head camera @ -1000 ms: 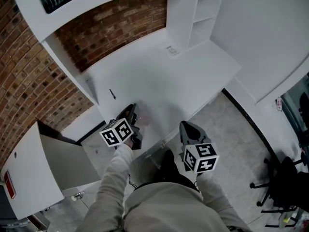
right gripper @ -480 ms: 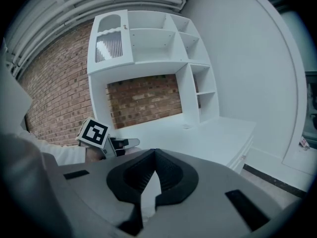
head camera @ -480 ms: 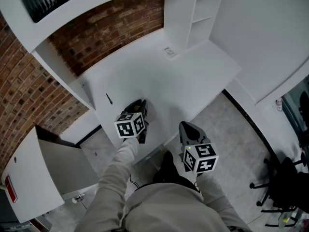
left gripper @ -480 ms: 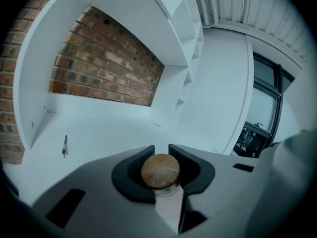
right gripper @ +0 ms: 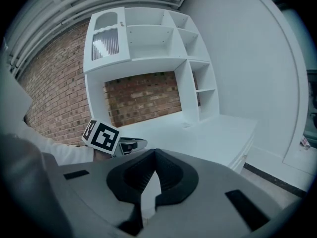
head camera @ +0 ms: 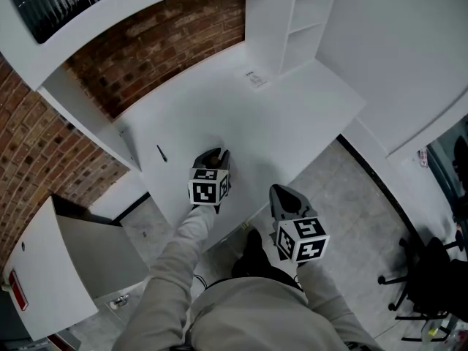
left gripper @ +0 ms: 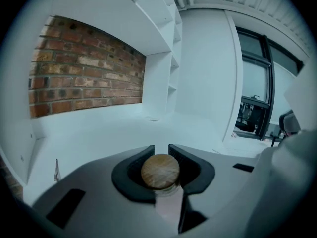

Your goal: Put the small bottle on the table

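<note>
White table [head camera: 292, 115]; left tongs [left gripper: 161, 149] clamp half-hidden bottle [left gripper: 160, 171].

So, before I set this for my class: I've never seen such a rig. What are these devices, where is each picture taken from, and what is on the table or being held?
There is no robot here. A person holds a two-jaw gripper in each hand, and the patterned cubes are part of the grippers. The head view comes from a camera on the person's head that looks steeply down. The other two cameras ride on the grippers and look along their jaws. The left gripper is closed on a small bottle with a cork stopper, above the near part of the white table. The right gripper is shut and empty, in front of the table. On the table lie a small dark item and a small flat thing, both too small to identify.
</note>
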